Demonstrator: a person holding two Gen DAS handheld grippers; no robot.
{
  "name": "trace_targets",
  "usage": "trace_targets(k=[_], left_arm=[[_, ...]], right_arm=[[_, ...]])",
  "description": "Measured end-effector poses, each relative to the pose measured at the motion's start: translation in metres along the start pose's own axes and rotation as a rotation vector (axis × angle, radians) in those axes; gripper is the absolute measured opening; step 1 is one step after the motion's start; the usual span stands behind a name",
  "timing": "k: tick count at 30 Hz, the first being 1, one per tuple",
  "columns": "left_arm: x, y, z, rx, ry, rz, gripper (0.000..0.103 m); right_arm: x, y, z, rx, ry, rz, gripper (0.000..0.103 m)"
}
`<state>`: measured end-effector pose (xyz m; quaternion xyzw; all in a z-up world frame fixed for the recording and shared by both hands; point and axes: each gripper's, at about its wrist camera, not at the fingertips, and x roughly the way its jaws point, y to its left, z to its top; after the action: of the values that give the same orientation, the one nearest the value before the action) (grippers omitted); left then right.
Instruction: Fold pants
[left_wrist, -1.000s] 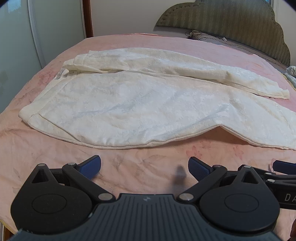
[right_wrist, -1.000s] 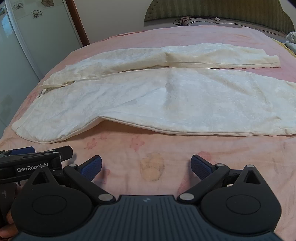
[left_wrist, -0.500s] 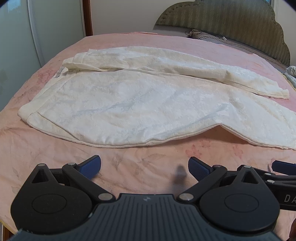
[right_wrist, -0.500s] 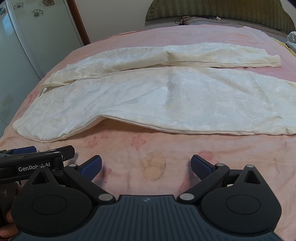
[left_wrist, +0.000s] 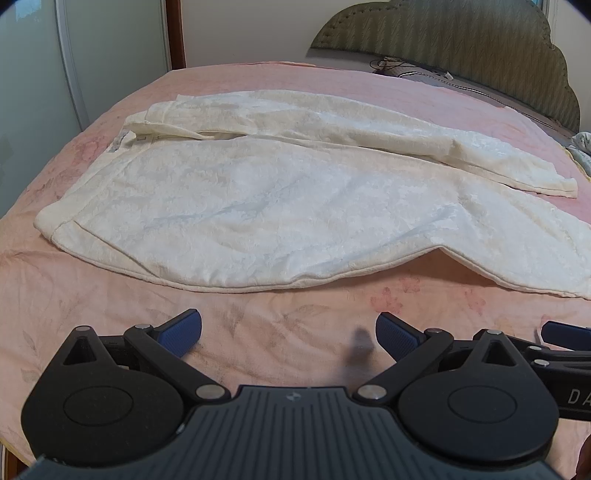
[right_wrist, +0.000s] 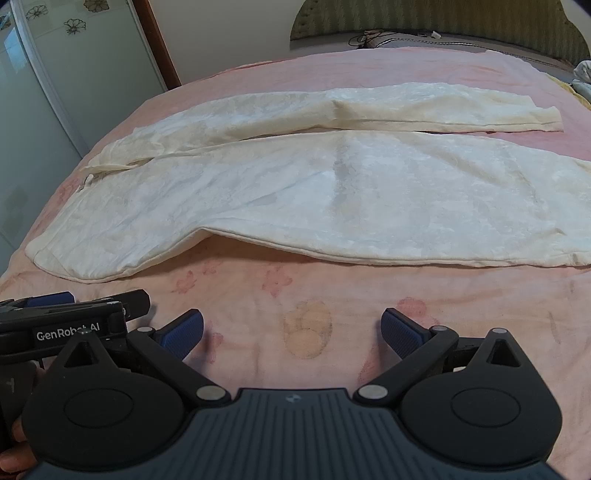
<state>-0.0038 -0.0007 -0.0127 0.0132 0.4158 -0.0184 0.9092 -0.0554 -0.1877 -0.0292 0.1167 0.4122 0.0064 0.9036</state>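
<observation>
The white pants (left_wrist: 280, 206) lie spread across the pink bed (right_wrist: 295, 295), unfolded. Both the left gripper (left_wrist: 288, 332) and right gripper (right_wrist: 291, 330) hover wide, empty. Next, probably, each must pinch the near edge.

view: pants (left_wrist: 266, 206) sit slightly lower and nearer in both wrist views than 1.0 s ago | left gripper (left_wrist: 288, 334): eased a little toward the pants | right gripper (right_wrist: 291, 332): likewise, a slight shift forward over the bed (right_wrist: 288, 295)
</observation>
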Motion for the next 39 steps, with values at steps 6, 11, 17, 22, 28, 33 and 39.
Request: trace_targets(k=[6,11,17,22,28,33,39], left_arm=[[0.001,0.001,0.0,0.0,0.002,-0.003,0.102],[-0.001,0.003,0.003,0.008,-0.011,0.002,0.102],[-0.013,0.02,0.027,-0.015,-0.12,0.025,0.102],[0.001,0.039,0.054,-0.039,-0.136,0.085,0.102],[0.024,0.07,0.081,-0.075,-0.133,0.14,0.102],[0.041,0.092,0.102,-0.074,-0.139,0.185,0.102],[0.06,0.116,0.118,-0.104,-0.112,0.223,0.102]], right_arm=[[0.001,0.0,0.0,-0.001,0.003,0.003,0.103],[0.0,-0.002,0.004,0.003,0.001,0.032,0.103],[-0.026,-0.002,0.045,-0.093,-0.256,0.196,0.103],[-0.003,0.033,0.106,-0.485,-0.411,0.287,0.103],[0.084,0.053,0.212,-0.509,-0.289,0.369,0.103],[0.187,0.06,0.291,-0.365,-0.105,0.445,0.103],[0.293,0.082,0.342,-0.275,0.044,0.517,0.103]])
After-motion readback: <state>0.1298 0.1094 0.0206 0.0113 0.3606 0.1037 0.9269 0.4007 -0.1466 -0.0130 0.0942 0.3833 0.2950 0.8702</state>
